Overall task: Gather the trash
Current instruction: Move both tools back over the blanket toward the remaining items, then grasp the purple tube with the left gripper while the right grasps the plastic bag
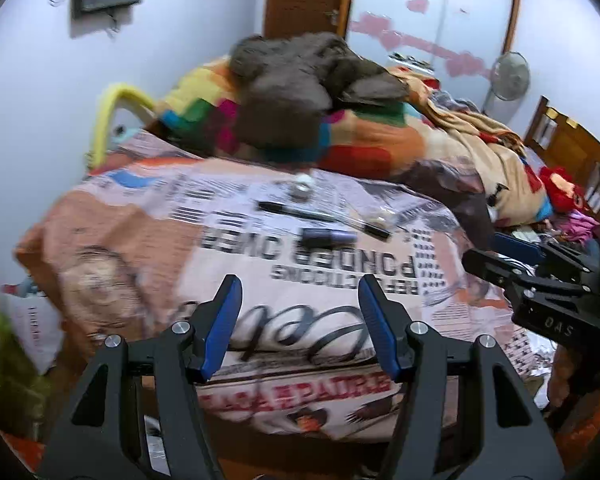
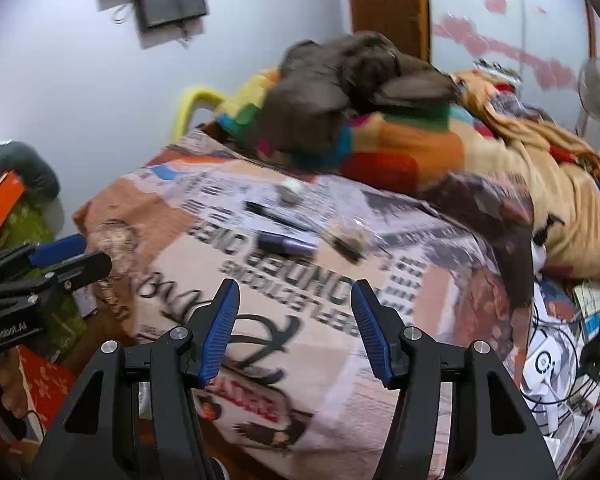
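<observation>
Right now your left gripper (image 1: 300,300) and right gripper (image 2: 296,304) both hover spread wide, holding nothing. Ahead on the bedsheet (image 1: 140,220) lie a black pen (image 1: 296,212), a purple tube (image 1: 328,237) and a clear wrapper (image 1: 380,216).

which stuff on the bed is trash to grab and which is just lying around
Likely trash:
- clear plastic wrapper
- small white crumpled bit

Probably just lying about (a guess):
- black pen
- purple tube
- colourful blanket
- brown plush
</observation>
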